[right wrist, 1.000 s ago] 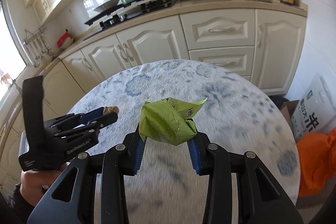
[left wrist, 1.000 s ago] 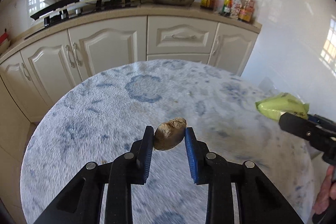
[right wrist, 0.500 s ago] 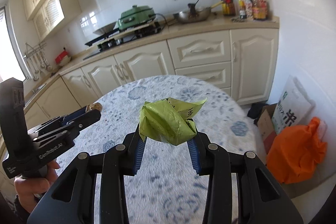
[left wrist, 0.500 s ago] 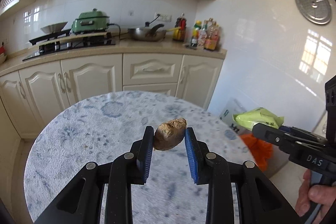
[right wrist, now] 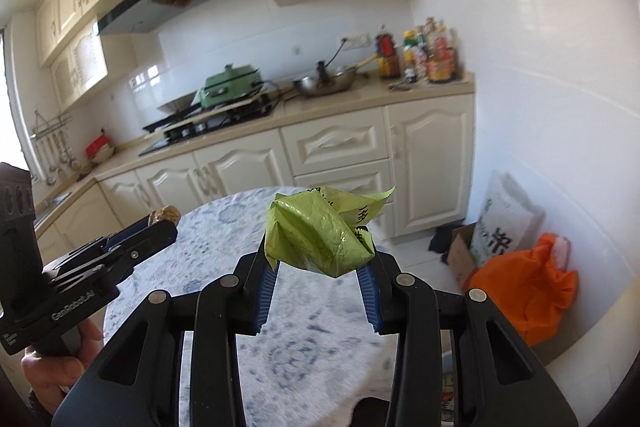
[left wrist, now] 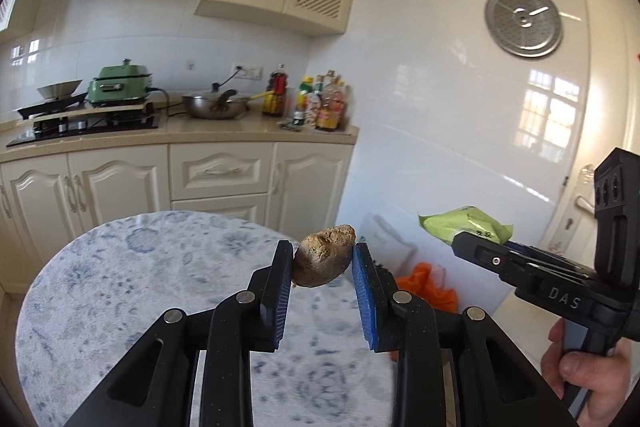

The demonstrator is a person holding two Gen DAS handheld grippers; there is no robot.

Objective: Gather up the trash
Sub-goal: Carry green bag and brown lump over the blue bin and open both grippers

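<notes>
Both grippers carry trash well clear of the round tabletop w/ blue-and-white mottled cloth (left wrist: pixel 120 307), so nothing drags on the fabric.

The left gripper (left wrist: pixel 322 273) has its blue-padded fingers (left wrist: pixel 280 291) clamped on a brown, rough, lumpy scrap (left wrist: pixel 324 261), prob. a food remnant (can't tell exactly what). The grip sits at the fingertips, w/ the lump's top poking above them: a pinch at its widest part, enough for something hard that won't squash.

The right gripper (right wrist: pixel 318 275) is closed on a crumpled lime-green foil wrapper w/ black print (right wrist: pixel 316 233). The wrapper bulges up and out over the fingers (right wrist: pixel 264 287) while only its lower folds are caught betw. the pads; being light and springy, it needs just that. In the left view the same wrapper (left wrist: pixel 464 229) shows at the tip of the right gripper, held out to the side, apart from the scrap, so the two loads don't bump.

An orange plastic bag (right wrist: pixel 528 291) slumps on the floor by the wall, next to a white printed sack (right wrist: pixel 504 223) and a cardboard box (right wrist: pixel 460 251). Judging by the task, that bag is the likely drop point; both pieces are off the tabletop, not yet binned.
</notes>
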